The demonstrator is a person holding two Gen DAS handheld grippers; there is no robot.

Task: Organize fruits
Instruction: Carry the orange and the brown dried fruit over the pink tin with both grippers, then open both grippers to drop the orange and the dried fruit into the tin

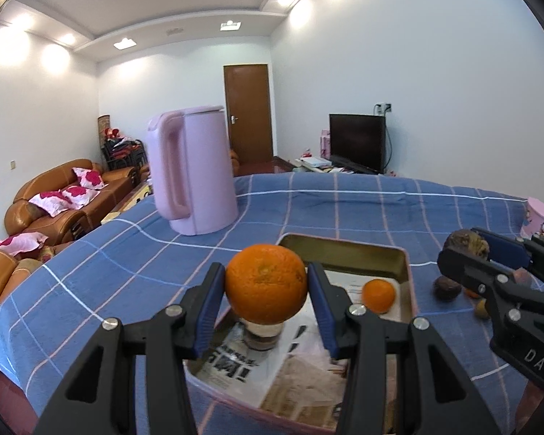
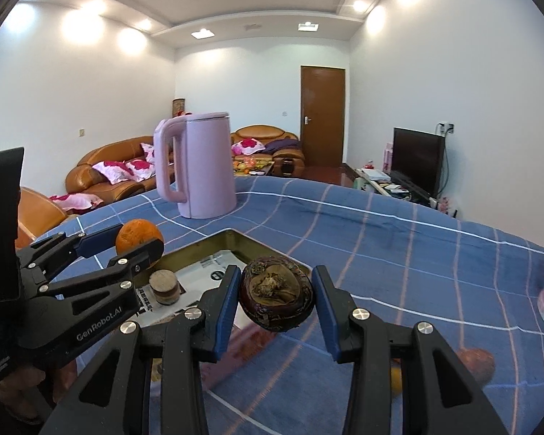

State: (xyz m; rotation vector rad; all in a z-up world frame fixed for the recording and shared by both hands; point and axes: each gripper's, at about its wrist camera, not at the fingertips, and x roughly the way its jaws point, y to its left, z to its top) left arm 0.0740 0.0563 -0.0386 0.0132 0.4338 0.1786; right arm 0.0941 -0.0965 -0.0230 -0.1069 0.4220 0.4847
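My left gripper [image 1: 266,284] is shut on a large orange [image 1: 266,282] and holds it above the metal tin [image 1: 348,253], which is lined with newspaper. A smaller orange [image 1: 379,295] and a small lidded jar [image 1: 261,337] lie in the tin. My right gripper [image 2: 275,295] is shut on a wrinkled dark purple-brown fruit [image 2: 275,295], held just right of the tin [image 2: 235,241]. The right gripper also shows in the left wrist view [image 1: 464,250], and the left gripper in the right wrist view [image 2: 139,241].
A pink kettle [image 1: 194,170] stands on the blue checked tablecloth [image 1: 344,203] beyond the tin. Loose fruits [image 1: 448,288] lie right of the tin, and more lie below my right gripper [image 2: 477,364]. A pink cup [image 1: 540,219] stands at the far right.
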